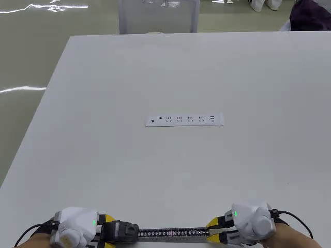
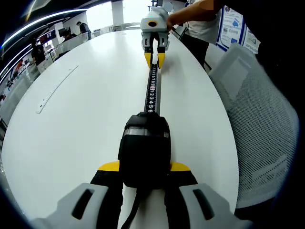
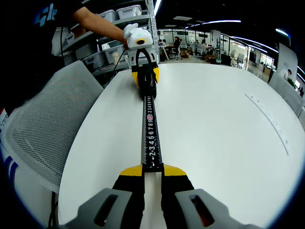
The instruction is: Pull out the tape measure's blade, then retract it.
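A black tape measure case (image 2: 144,148) sits clamped between the yellow-tipped jaws of my left gripper (image 2: 143,167), low on the white table; in the head view the case (image 1: 121,231) lies at the bottom edge. Its black blade (image 1: 173,233) with white numbers stretches out flat along the table toward my right gripper (image 1: 216,231). In the right gripper view the blade's end (image 3: 151,164) is pinched between the jaws of that gripper (image 3: 152,171), and the blade (image 3: 150,129) runs away to the left gripper (image 3: 144,78) at the far end.
A white power strip (image 1: 184,120) lies flat in the middle of the table (image 1: 181,72). A grey mesh chair (image 2: 267,124) stands close beside the table's near edge. Shelves with bins and other desks stand farther off in the room.
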`<state>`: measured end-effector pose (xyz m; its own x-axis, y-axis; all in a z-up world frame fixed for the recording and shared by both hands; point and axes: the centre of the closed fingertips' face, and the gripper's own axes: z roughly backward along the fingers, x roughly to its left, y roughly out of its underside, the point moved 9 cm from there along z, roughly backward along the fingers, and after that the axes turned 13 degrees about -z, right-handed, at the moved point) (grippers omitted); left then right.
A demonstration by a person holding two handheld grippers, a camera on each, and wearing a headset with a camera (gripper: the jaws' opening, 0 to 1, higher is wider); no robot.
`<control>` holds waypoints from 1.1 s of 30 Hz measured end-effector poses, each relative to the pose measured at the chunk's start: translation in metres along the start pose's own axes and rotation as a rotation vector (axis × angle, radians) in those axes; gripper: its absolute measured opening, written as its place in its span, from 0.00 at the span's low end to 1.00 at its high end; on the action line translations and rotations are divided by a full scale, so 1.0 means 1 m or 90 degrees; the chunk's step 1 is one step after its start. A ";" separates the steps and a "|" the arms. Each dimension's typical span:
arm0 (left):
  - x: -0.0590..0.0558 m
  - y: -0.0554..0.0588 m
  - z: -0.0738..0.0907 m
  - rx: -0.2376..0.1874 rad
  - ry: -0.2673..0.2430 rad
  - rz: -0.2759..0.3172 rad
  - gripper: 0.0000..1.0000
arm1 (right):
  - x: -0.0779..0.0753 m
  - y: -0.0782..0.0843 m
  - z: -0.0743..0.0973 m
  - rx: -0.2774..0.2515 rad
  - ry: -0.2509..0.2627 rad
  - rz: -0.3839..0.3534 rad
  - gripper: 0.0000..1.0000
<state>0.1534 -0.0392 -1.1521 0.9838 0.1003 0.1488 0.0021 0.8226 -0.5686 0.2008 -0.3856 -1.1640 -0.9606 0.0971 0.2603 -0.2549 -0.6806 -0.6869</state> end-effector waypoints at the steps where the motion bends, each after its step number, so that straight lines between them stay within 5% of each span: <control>1: 0.000 0.000 0.000 0.000 -0.001 0.001 0.29 | 0.000 0.000 0.001 0.000 0.000 0.001 0.09; 33: 0.000 -0.002 -0.001 0.005 -0.001 0.004 0.29 | -0.006 0.009 0.012 0.015 -0.002 -0.004 0.09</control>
<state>0.1537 -0.0413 -1.1521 0.9835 0.1059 0.1466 -0.0051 0.8266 -0.5627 0.2057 -0.4010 -1.1640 -0.9586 0.1001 0.2666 -0.2587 -0.6972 -0.6685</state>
